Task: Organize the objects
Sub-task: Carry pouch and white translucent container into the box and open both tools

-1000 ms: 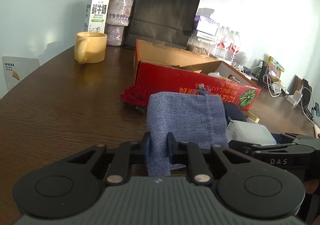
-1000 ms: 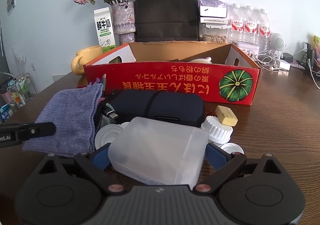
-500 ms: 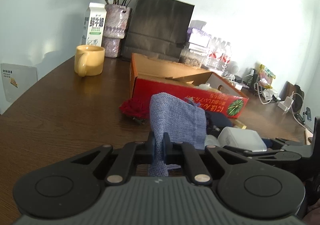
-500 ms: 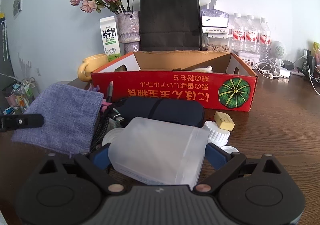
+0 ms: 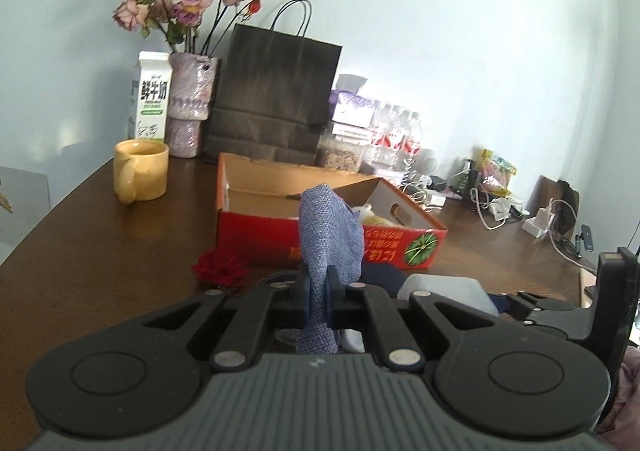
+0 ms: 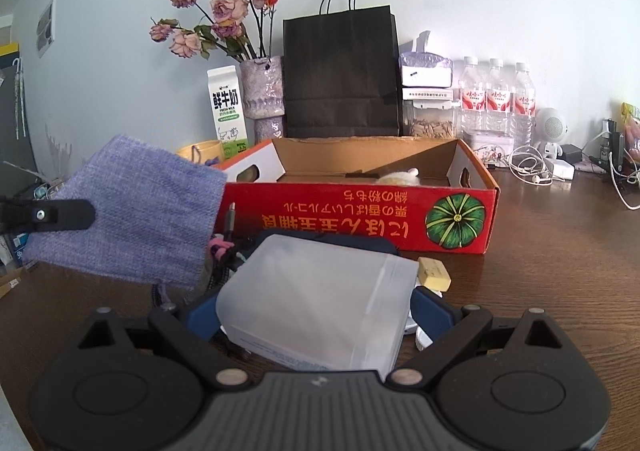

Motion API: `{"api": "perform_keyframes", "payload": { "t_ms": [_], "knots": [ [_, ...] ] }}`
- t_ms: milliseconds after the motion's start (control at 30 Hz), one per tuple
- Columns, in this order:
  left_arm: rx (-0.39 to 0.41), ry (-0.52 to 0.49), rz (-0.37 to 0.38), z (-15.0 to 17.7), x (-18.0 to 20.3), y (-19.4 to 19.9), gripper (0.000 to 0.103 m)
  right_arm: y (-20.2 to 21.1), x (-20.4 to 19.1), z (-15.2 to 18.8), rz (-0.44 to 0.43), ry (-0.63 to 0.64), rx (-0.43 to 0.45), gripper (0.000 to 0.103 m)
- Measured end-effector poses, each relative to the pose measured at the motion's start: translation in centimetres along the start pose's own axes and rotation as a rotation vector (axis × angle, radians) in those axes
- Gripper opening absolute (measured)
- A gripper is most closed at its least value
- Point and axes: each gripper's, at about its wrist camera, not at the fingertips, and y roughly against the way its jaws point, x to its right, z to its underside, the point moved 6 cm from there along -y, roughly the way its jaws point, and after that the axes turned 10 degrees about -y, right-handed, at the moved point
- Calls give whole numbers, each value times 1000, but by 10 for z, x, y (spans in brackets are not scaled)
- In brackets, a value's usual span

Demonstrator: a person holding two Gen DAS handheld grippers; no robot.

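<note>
My left gripper is shut on a blue-grey cloth pouch and holds it up above the table, in front of the red cardboard box. The pouch also shows in the right wrist view, with a left fingertip on it. My right gripper is shut on a frosted white plastic container, lifted in front of the red box. A dark case lies behind the container, mostly hidden.
A red fabric rose lies left of the box. A yellow mug, milk carton, flower vase and black paper bag stand at the back. A yellow eraser and cables lie near the container.
Both grippers have risen. The pouch has come up off the table and now hangs level with the box rim. The container has lifted clear of the white caps.
</note>
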Motion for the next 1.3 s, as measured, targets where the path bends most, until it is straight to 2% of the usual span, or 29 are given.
{"api": "perform_keyframes", "payload": {
  "t_ms": [300,633,967,1300],
  "knots": [
    [42,-28,51,-31,21,-22,7,-4,-4,-22,-14,27,53,97],
    [81,-36,48,-73,16,-71,7,-32,-2,-72,-17,63,111,97],
    [61,9,43,-94,-8,-139,7,-95,2,-119,-14,78,112,97],
    [-35,86,42,-93,-45,-214,7,-175,8,-133,5,40,36,97]
  ]
}}
